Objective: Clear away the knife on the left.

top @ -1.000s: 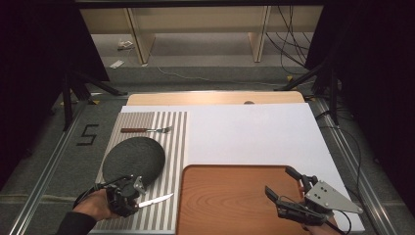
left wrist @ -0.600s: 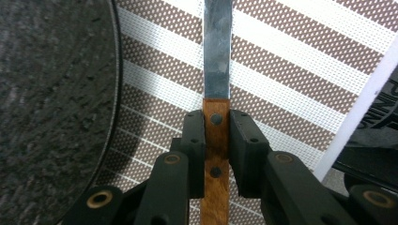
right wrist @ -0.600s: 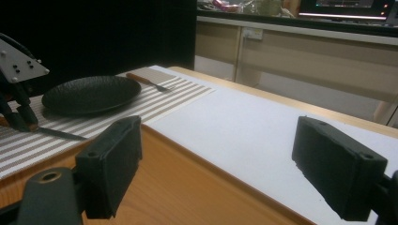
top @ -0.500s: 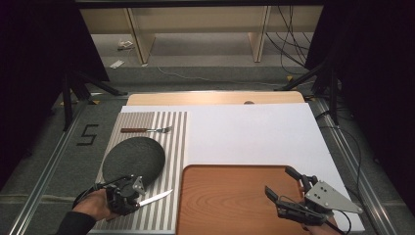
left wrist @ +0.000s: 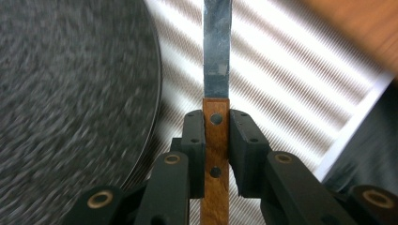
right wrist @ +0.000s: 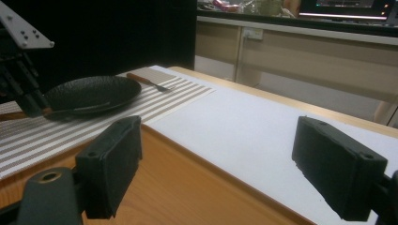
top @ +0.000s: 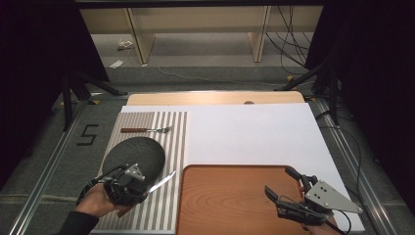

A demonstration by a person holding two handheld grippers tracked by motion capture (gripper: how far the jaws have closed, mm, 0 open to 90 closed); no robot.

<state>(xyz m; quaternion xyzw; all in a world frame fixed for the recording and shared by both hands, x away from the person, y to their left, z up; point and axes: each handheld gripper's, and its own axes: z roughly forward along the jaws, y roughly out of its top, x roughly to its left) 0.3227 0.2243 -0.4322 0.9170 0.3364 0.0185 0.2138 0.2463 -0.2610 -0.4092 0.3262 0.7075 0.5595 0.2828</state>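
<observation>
We clamped left gripper (left wrist: 217, 140) on knife (left wrist: 217, 70) handle, jaws just closing, blade over striped mat (top: 166, 147) beside dark plate (top: 132, 154). Right gripper (top: 284, 188) hung wide, empty, over wooden tray (top: 230, 196).

Recording lab. Dark curtains (top: 29, 63), loose cables (top: 288, 44) on grey carpet (top: 205, 73). Taped number (top: 87, 134) beside staged table (top: 254, 132).

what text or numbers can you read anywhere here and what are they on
"5": a dark numeral marked on the grey carpeted floor left of the table, beside the striped beige placemat.
Nothing readable on the wooden-handled table knife, the round black plate or the wooden tray.
</observation>
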